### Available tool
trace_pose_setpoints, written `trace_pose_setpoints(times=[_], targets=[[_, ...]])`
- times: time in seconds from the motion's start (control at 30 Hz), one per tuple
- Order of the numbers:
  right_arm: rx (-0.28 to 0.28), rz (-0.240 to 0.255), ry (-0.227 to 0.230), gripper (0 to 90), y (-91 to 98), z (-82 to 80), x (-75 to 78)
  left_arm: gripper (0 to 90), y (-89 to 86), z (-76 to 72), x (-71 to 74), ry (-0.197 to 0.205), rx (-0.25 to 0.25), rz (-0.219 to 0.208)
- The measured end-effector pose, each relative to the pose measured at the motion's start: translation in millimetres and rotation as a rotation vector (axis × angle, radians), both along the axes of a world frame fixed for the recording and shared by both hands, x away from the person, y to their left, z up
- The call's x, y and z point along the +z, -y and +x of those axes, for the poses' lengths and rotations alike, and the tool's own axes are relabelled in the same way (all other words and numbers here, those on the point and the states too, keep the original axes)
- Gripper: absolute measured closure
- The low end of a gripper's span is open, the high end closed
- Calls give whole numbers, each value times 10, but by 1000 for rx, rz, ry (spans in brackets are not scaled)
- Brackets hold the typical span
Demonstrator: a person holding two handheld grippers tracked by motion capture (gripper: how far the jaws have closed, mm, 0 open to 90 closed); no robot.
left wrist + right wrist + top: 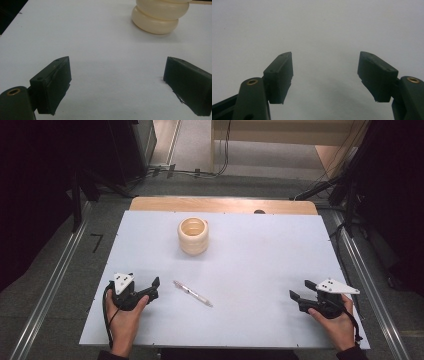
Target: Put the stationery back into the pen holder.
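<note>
White table (260,250) on grey floor (60,285); left tool (150,290) and right tool (299,291) both wide, holding nothing.

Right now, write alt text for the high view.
A pen lies on a white table between two hand-held open tongs, left and right. A cream ribbed cup stands farther back.

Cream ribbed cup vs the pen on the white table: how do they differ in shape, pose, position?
The cream ribbed cup is squat and round, with stacked bulges; the slim clear pen is long and thin. The cup stands upright with its mouth open upward; the pen lies flat, angled across the white table. The cup sits toward the far edge; the pen lies nearer the person, closest to the left gripper. Both rest on the table, touched by neither gripper.
</note>
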State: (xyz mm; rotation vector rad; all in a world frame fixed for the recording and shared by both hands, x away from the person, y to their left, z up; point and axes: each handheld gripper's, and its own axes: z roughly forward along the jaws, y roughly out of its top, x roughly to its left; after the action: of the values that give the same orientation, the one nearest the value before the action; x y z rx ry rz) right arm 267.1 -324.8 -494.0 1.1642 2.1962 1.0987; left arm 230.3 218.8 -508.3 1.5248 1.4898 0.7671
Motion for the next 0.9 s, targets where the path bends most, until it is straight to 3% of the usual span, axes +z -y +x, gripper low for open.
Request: trace_pose_setpoints(times=[0.9], targets=[[59, -9, -12, 270, -276, 36, -31, 84, 5, 6, -8, -4, 0, -2]])
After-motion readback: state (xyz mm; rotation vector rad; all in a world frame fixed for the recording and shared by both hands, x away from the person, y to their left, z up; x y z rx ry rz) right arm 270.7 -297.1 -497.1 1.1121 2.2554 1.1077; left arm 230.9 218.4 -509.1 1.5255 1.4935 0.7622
